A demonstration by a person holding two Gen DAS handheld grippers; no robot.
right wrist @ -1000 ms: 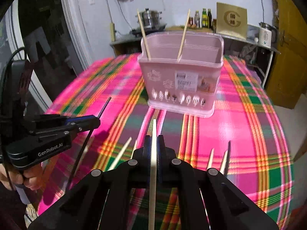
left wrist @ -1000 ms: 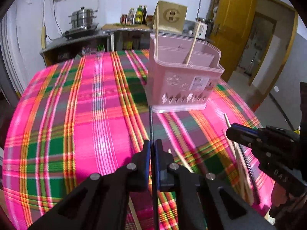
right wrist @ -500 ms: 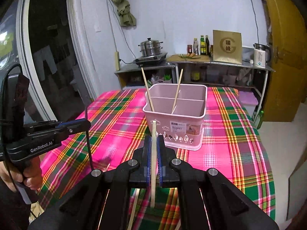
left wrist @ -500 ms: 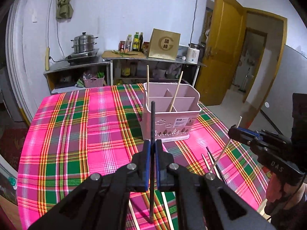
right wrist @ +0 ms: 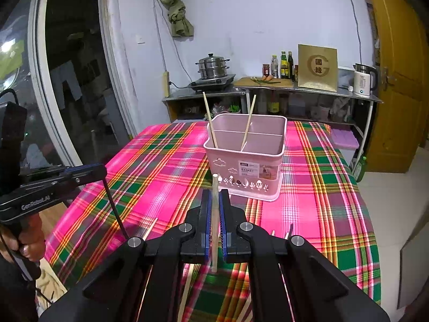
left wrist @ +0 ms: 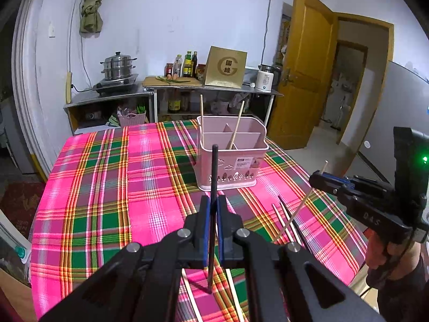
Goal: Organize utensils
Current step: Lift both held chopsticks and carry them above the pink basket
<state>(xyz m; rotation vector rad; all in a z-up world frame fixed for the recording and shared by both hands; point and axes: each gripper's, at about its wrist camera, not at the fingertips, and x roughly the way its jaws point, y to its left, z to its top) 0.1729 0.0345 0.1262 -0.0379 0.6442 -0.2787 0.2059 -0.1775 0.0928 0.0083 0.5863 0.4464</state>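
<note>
Left gripper (left wrist: 211, 209) clenched on 1 black chopstick (left wrist: 213, 171), held upright above the plaid tablecloth (left wrist: 112, 187). Right gripper (right wrist: 214, 209) clenched on 1 pale wooden chopstick (right wrist: 214, 187), also upright. Pink utensil basket (right wrist: 245, 166) stands ahead, 2 wooden chopsticks leaning inside. Loose chopsticks (left wrist: 284, 222) lie on the cloth near the grippers.

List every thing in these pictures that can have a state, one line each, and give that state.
left gripper: shut on the black chopstick, held clear of the table.
right gripper: shut on the wooden chopstick, also lifted.
pink basket: upright on the tablecloth, two wooden chopsticks leaning inside.
loose chopsticks: lying flat on the cloth.
yellow door: open.
steamer pot: lid on.
</note>
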